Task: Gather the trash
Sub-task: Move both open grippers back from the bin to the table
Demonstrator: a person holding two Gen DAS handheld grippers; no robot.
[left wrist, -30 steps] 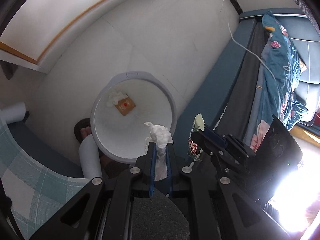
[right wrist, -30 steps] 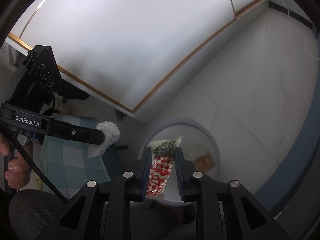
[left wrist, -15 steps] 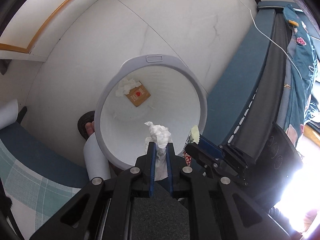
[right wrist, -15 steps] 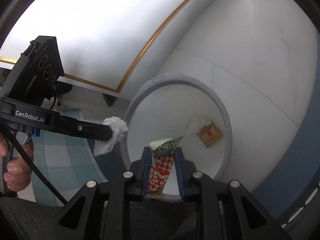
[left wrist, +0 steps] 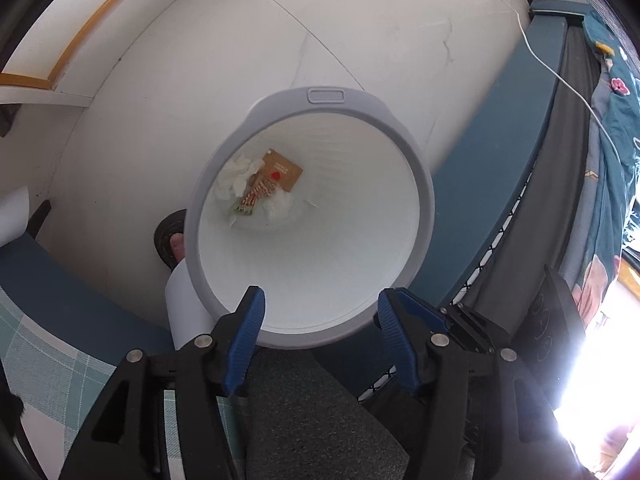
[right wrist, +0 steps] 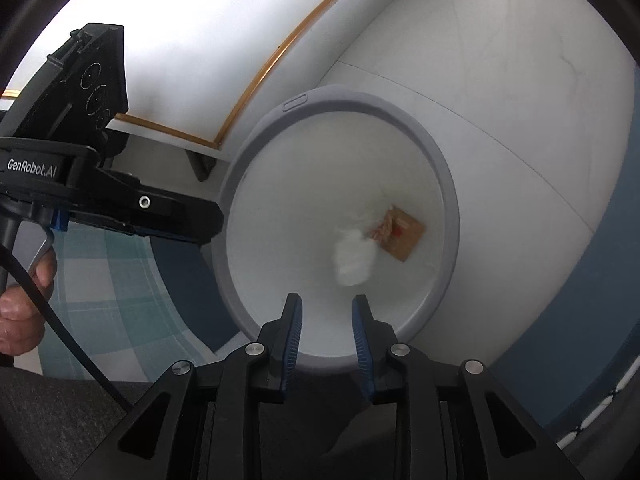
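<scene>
Tissue (right wrist: 352, 258) and wrapper (left wrist: 256, 196) dropped since earlier into bin (left wrist: 426, 216); left tongs (left wrist: 320, 312) and right tongs (right wrist: 326, 320) both released, empty, directly above bin.

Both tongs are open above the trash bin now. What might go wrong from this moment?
1. The left tongs and right tongs hang close over the near rim of the bin; pulling back low might catch it and tip it.
2. The two tongs sit close together and may knock each other.
3. The white cable on the floor could snag a foot.
</scene>
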